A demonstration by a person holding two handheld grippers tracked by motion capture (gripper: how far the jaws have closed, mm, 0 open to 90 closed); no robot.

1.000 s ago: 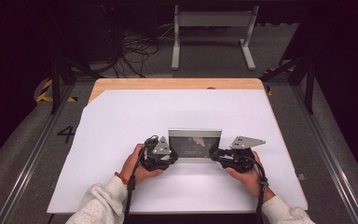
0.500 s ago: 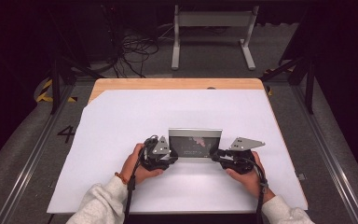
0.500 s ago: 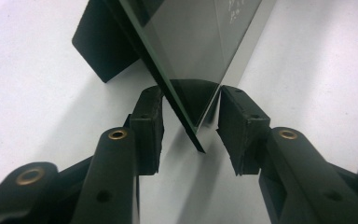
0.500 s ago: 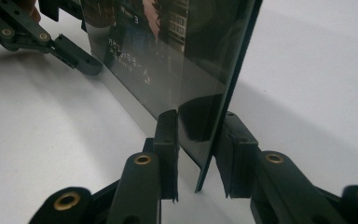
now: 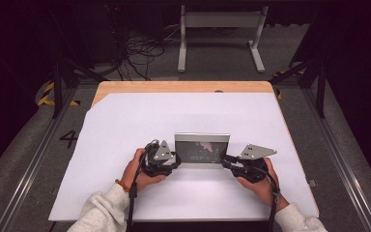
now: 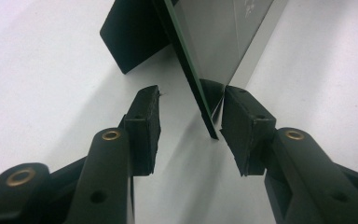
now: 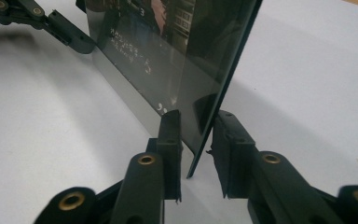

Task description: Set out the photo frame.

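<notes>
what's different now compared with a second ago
The left gripper has just been opening its fingers; one pad stands off the upright glass picture frame. The right gripper, its fingers astride the frame's other edge, closed slightly. Both hands, the frame and the white table sheet stayed put.

A white sheet (image 5: 140, 121) covers most of a pale wooden worktop (image 5: 183, 87), whose bare wood shows along the far edge and at the far left corner. Grey floor (image 5: 24, 159) surrounds it, with metal rails (image 5: 348, 179) running along both sides. A painted number four (image 5: 69, 138) sits by the left edge, yellow-black tape (image 5: 46, 94) farther back. Beyond the far edge, black cables (image 5: 137, 53) tangle beside a grey metal stand (image 5: 220, 21). The room behind is dark.
</notes>
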